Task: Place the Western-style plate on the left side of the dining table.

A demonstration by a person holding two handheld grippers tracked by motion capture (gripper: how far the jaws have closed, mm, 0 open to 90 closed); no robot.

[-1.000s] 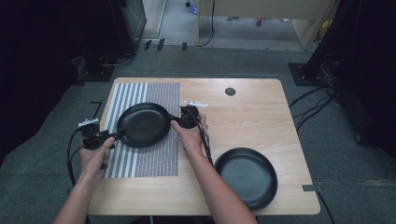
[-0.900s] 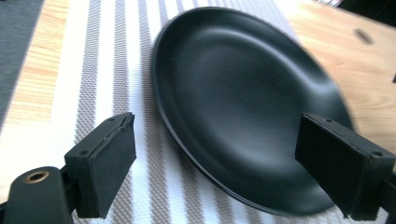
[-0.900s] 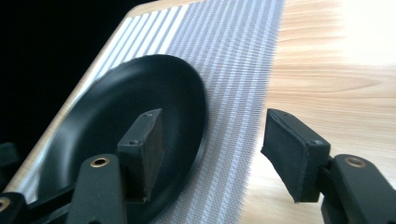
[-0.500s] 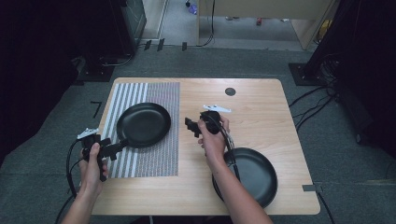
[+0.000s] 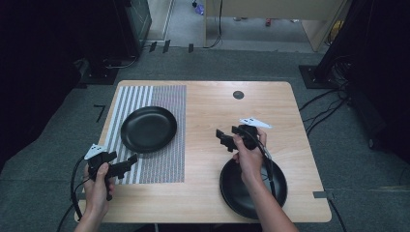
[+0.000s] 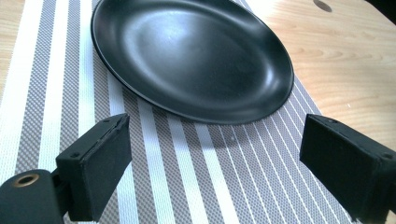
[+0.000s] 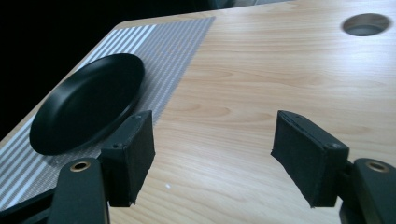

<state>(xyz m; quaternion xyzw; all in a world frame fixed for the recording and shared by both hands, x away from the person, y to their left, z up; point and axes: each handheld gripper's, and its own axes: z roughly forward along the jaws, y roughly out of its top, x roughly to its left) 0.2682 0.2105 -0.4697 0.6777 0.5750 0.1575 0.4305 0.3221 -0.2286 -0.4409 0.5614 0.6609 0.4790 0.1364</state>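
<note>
A black plate (image 5: 148, 128) lies on the striped grey placemat (image 5: 159, 164) at the table's left. The same black plate (image 6: 191, 53) lies just ahead of my left gripper (image 6: 212, 163), whose jaws stand wide apart and empty. In the high view my left gripper (image 5: 128, 163) hovers over the mat's near edge, below the plate. My right gripper (image 5: 223, 140) is open and empty above bare wood at mid-table, pointing left. From the right gripper (image 7: 215, 154) the plate (image 7: 88, 105) and mat (image 7: 173, 56) lie off to the left. A second black plate (image 5: 252, 187) rests at the near right, partly under my right forearm.
A round cable hole (image 5: 238, 94) sits in the wooden table top (image 5: 222, 106) near the far edge. Cables trail from both grippers. Dark equipment and floor cables surround the table.
Both grippers have let go of the plate on the mat and pulled away from it. The left drew back toward the near edge; the right moved right, over bare wood.
</note>
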